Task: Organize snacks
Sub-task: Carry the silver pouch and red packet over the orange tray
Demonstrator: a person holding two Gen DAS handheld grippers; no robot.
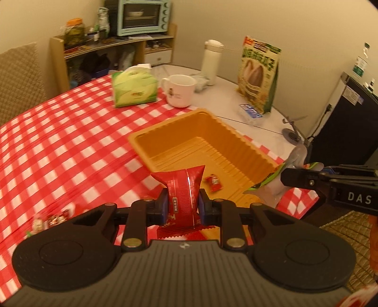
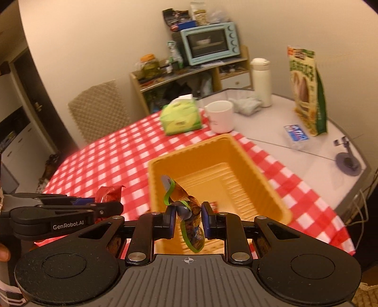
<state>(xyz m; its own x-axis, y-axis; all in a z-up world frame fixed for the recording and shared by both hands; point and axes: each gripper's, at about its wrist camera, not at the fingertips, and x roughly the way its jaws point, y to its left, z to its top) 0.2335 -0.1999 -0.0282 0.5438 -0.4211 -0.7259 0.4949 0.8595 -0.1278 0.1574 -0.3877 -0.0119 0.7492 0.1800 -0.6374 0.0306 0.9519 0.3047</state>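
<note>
Both tongs [image 1: 183, 203] w/ snacks [image 1: 183, 189]

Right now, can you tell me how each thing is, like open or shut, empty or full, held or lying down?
left gripper: shut on the red snack packet
right gripper: shut on the green-edged snack packet
orange tray: almost empty, one small red candy inside
white mug: upright
white flask: upright, lid shut
seed bag: standing
toaster oven: door shut
</note>
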